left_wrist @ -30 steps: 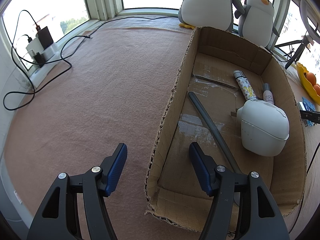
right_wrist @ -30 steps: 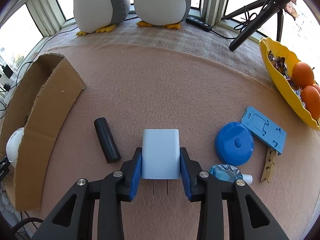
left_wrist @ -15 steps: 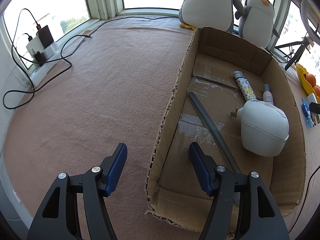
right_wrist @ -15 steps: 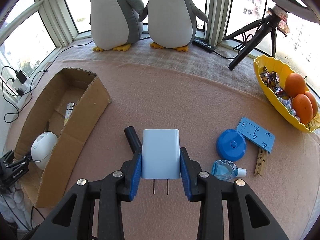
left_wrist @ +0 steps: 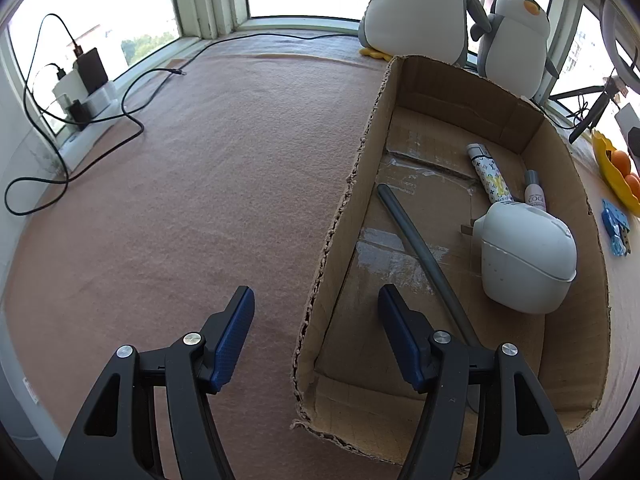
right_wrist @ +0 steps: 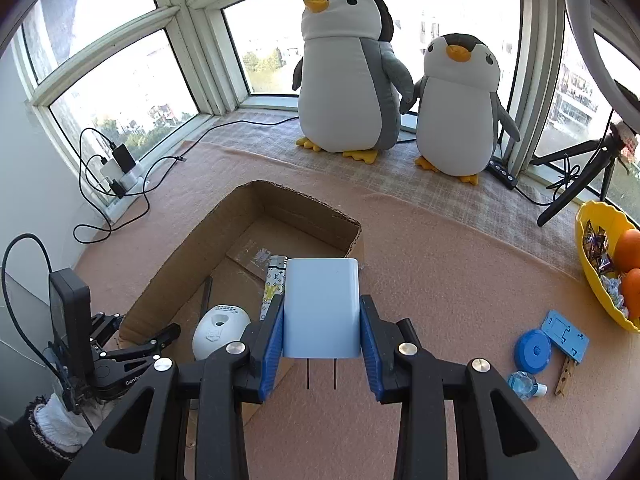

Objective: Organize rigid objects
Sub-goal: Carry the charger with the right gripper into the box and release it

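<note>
My right gripper (right_wrist: 321,320) is shut on a pale blue plug-in charger (right_wrist: 322,300), prongs pointing back toward the camera. It hangs in the air above the right wall of an open cardboard box (right_wrist: 192,256). In the box (left_wrist: 348,200) lie a white rounded device (left_wrist: 524,256), a grey rod (left_wrist: 416,240), a patterned tube (left_wrist: 490,178) and a small pink bottle (left_wrist: 535,194). My left gripper (left_wrist: 316,296) stands open above the box's near left corner, one finger over the mat and one over the box, holding nothing.
On the pink mat to the right lie a blue round lid (right_wrist: 532,350), a blue stand (right_wrist: 566,334), a clothespin (right_wrist: 564,376) and a small clear bottle (right_wrist: 524,384). A yellow fruit bowl (right_wrist: 592,248), a tripod (right_wrist: 576,176), two penguin plushes (right_wrist: 348,80) and cables (left_wrist: 100,128) line the edges.
My right gripper has risen from the mat with the charger and swung left, so the box now lies just ahead of it. The left gripper has stayed still.
</note>
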